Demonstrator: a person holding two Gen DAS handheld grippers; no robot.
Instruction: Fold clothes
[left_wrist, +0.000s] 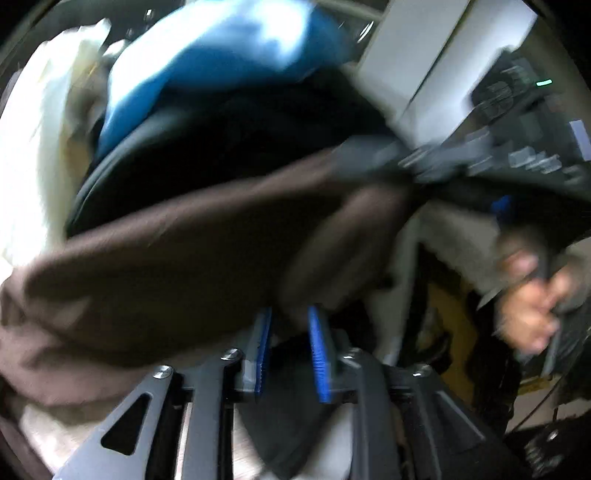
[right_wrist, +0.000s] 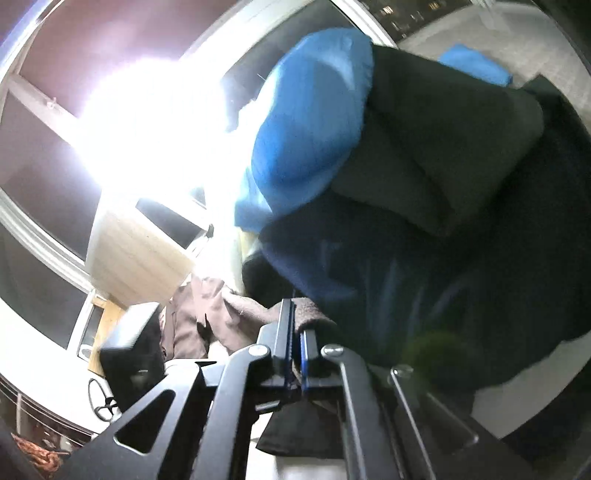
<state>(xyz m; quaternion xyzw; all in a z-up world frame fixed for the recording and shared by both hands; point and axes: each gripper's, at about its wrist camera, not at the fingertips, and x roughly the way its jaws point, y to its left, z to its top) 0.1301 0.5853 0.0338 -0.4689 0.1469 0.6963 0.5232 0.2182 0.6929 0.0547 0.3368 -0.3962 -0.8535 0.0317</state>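
Observation:
A brown garment (left_wrist: 184, 258) stretches across the left wrist view, blurred by motion. My left gripper (left_wrist: 290, 317) has its blue pads a little apart with a fold of the brown garment between them. My right gripper shows in the left wrist view (left_wrist: 436, 166) at the garment's far end, pinching it. In the right wrist view my right gripper (right_wrist: 297, 325) is shut on an edge of the brown garment (right_wrist: 207, 314), which hangs away to the left. Behind it lies a pile of a blue cloth (right_wrist: 306, 129), a dark green folded cloth (right_wrist: 443, 147) and a navy garment (right_wrist: 388, 277).
The pile also shows in the left wrist view as blue cloth (left_wrist: 221, 55) over a black one (left_wrist: 240, 147), with white fabric (left_wrist: 37, 147) at left. A hand (left_wrist: 528, 306) is at right. A bright window (right_wrist: 140, 122) and a black box (right_wrist: 133, 350) are at left.

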